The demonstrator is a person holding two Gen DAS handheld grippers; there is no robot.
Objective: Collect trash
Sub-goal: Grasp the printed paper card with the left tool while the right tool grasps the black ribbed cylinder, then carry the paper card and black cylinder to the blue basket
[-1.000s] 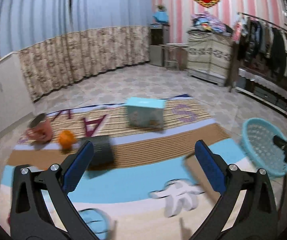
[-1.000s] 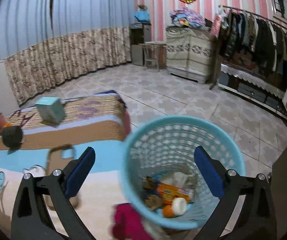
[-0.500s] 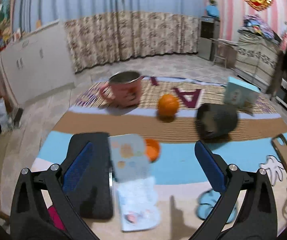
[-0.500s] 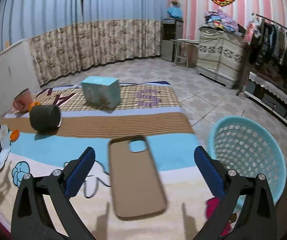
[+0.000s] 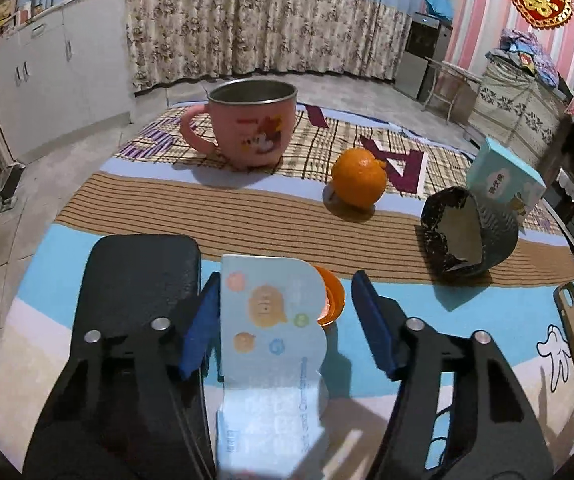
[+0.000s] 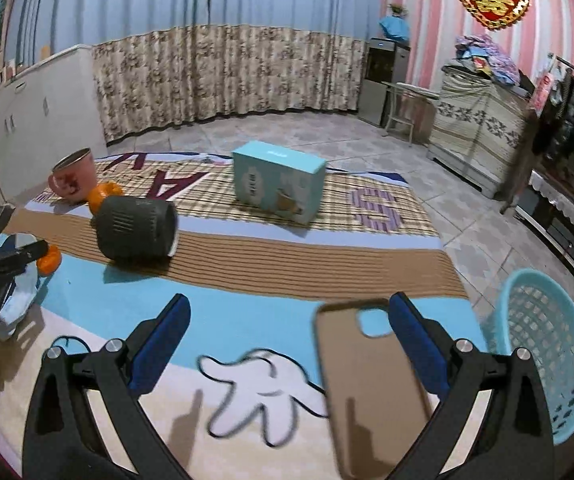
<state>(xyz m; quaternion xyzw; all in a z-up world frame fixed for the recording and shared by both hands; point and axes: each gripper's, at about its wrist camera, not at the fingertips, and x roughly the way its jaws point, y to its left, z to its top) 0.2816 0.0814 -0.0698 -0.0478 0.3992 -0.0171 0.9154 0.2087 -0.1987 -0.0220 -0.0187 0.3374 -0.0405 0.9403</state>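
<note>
**Left gripper closer on wrapper, right drifted left**

Moved since 0.5 s ago: left gripper (image 5: 287,320) dropped closer to the pale blue wrapper (image 5: 273,344), fingers narrowed but not clamped, straddling it on the mat (image 5: 215,208). Right gripper (image 6: 287,336) shifted left; phone case (image 6: 367,384) now under its right finger, jaws wide apart, holding nothing.

Left to right, one each: black pad (image 5: 139,280), pink mug (image 5: 253,124), orange lid (image 5: 331,300), orange (image 5: 359,178), dark cup (image 5: 469,236), teal box (image 6: 279,182), basket (image 6: 543,356) at mat's right edge
</note>
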